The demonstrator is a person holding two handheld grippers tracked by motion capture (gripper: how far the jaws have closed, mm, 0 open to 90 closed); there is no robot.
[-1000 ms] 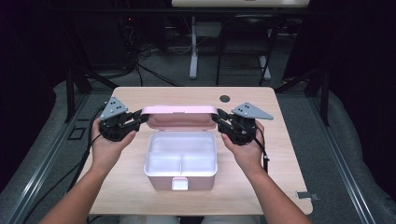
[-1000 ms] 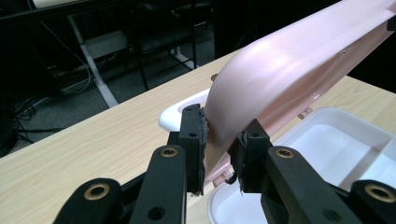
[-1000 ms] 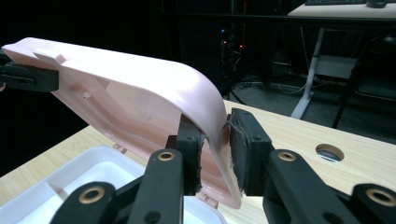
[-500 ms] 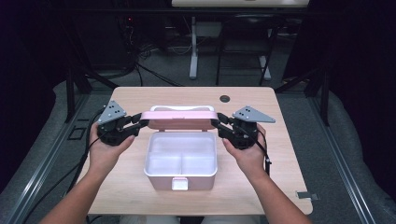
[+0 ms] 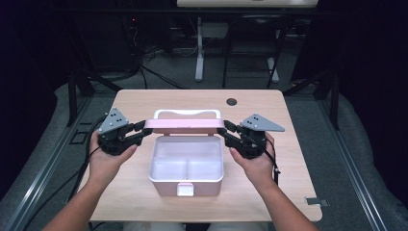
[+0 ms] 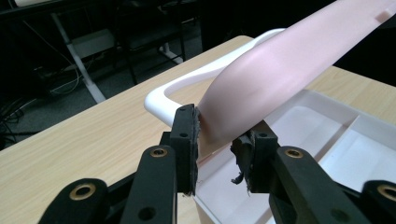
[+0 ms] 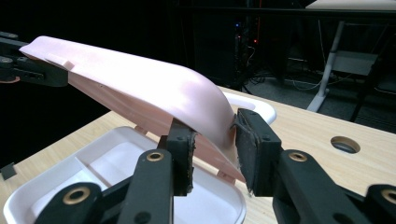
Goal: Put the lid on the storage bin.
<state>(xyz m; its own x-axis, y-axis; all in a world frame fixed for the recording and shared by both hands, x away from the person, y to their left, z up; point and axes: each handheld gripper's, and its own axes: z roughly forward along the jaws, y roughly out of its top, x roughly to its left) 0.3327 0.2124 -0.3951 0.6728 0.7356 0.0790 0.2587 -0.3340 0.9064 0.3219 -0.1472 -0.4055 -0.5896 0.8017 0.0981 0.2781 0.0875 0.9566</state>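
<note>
A pink lid (image 5: 185, 126) is held raised at an angle over the rear rim of a white box (image 5: 186, 166), which sits near the middle of the worktop (image 5: 144, 103), a little toward the near edge. The lid's left end lies between the jaws of the left tongs (image 5: 139, 130); its right end lies between those of the right tongs (image 5: 229, 132).

Both pairs of jaws have just been opening. In the left gripper view one pad (image 6: 187, 135) is seen touching the lid's curved end, while the other pad looks to stand just clear of it. In the right gripper view the lid's edge lies against the left pad (image 7: 180, 149), with a gap showing at the right one. The grip is therefore judged to be loosening at both ends.

The chief risk is that the lid is let go before it is settled: it could drop unevenly, one end first, and strike the box rim or tip backward onto the worktop. If one side is released ahead of the other, the lid could swing on the remaining pad and nudge the box toward the near edge.

Behind the lid a white handle (image 5: 187, 113) lies just beside it, and farther back a round hole (image 5: 232, 102) is set in the worktop near the far edge. Open wood is left along both side edges and the rear, so the tongs can be drawn outward. The near edge is close to the box's front latch (image 5: 185, 189), and little room is left there.
</note>
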